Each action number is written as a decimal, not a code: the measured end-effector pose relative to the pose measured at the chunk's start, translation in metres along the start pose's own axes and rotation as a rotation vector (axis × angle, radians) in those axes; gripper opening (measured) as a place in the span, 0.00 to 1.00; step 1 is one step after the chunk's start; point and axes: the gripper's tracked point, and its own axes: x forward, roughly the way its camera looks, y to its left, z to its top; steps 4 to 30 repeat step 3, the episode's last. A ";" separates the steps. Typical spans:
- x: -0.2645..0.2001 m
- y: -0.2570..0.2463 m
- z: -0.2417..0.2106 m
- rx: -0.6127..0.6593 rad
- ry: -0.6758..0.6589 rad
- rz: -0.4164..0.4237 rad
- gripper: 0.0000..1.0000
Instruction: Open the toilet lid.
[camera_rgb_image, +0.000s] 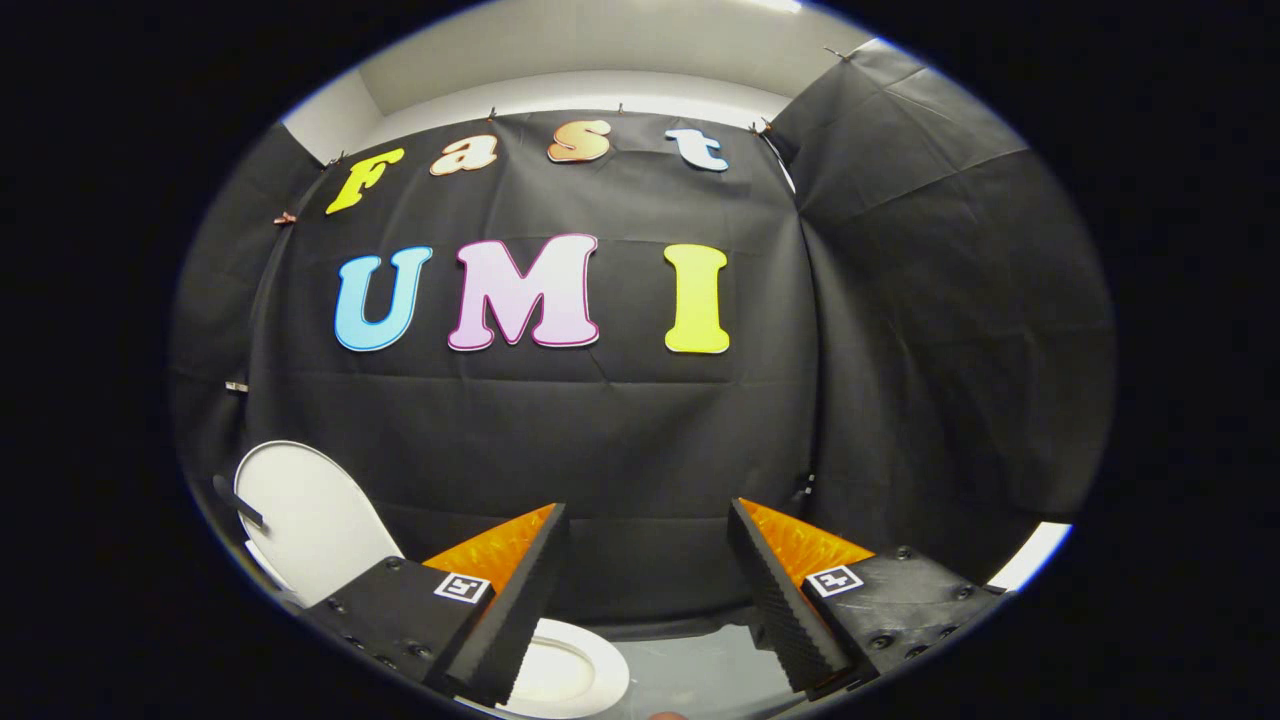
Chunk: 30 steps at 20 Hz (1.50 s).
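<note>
step: lid (310, 520) already upright behind seat (565, 670) | hand-held gripper (648, 600) wide, empty, above seat | next: none, judged done

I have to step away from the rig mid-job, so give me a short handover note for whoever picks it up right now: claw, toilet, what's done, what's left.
Claw: open, fingers spread wide, nothing between them, raised and facing the booth's black cloth wall.
Toilet lid: standing up, tilted back, beyond and outside the left finger.
Toilet seat: down, its white rim partly showing just past the left finger's tip, below the claw.
Done: judging by the lid's upright pose, the lid is open and released.
Left: likely nothing but to check that the lid stays up on its own, then draw the claw clear.
</note>
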 end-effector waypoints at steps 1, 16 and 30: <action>-0.001 -0.002 0.001 -0.005 -0.005 0.000 0.99; 0.000 -0.002 0.002 0.000 -0.009 0.005 0.99; 0.000 -0.002 0.002 0.000 -0.009 0.005 0.99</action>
